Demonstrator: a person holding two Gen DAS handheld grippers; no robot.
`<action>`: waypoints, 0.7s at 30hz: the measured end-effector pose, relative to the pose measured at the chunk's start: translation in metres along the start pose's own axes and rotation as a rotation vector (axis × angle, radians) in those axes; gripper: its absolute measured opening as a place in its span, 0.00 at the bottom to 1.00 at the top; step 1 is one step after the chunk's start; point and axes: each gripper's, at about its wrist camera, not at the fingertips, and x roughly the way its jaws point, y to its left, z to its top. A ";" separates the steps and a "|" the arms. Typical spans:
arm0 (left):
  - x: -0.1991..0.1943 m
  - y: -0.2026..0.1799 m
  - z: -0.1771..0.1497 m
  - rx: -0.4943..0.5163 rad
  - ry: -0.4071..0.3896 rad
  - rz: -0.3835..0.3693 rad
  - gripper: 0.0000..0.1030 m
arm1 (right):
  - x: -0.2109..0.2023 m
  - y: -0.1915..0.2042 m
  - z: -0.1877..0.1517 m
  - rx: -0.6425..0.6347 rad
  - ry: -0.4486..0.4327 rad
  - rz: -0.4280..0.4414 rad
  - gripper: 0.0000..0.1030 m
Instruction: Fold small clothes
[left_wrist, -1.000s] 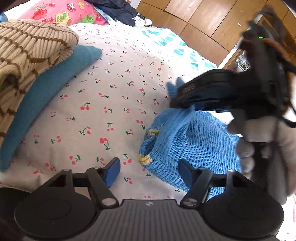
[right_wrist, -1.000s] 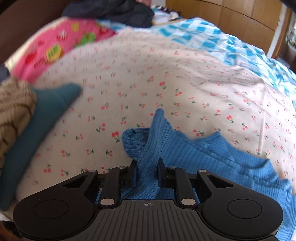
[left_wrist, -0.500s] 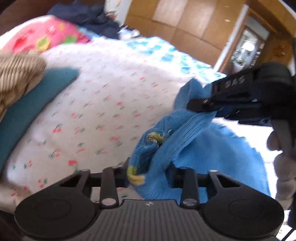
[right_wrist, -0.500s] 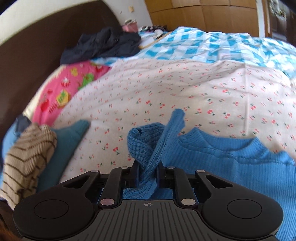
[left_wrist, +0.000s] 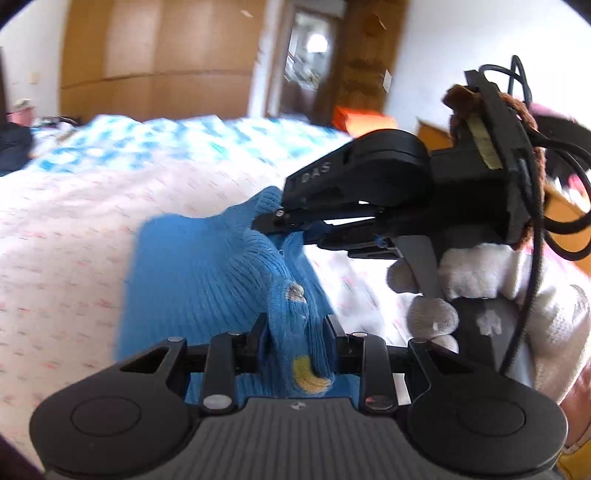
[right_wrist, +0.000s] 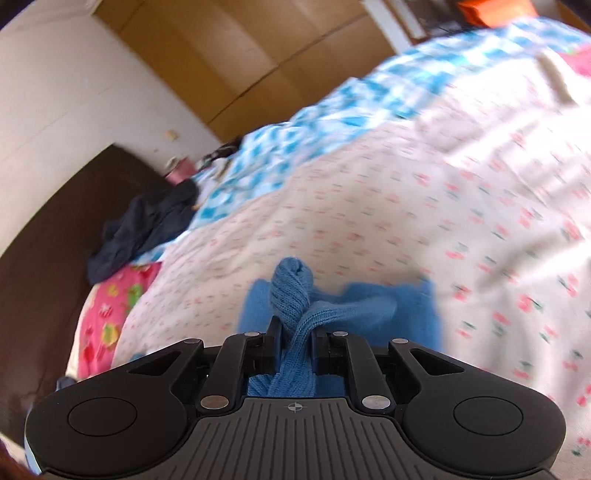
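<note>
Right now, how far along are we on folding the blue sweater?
Done: both grabs. The left gripper is shut on the blue sweater and the right gripper pinches another bunch of it. In hand: the sweater hangs lifted above the cherry-print sheet. Left: laying it flat and every fold; no fold shows yet.

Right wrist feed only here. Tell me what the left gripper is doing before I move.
Observer: The left gripper is shut on the blue knit sweater, pinching a bunched part that has a yellow patch.
Operator: Report where my right gripper sits relative to it.
Observer: In the left wrist view the right gripper is ahead and higher, clamped on the sweater's ribbed edge.
Operator: Say whether the sweater is off the bed.
Observer: The span between both grips looks lifted above the cherry-print sheet; the lower part is hidden.
</note>
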 end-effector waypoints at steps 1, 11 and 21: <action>0.009 -0.006 -0.004 0.015 0.028 -0.002 0.31 | 0.000 -0.015 -0.005 0.039 -0.001 -0.005 0.13; 0.033 -0.040 -0.022 0.127 0.127 0.049 0.28 | 0.003 -0.084 -0.027 0.234 0.012 0.104 0.19; 0.028 -0.050 -0.029 0.195 0.117 0.068 0.32 | 0.003 -0.088 -0.027 0.274 0.028 0.217 0.55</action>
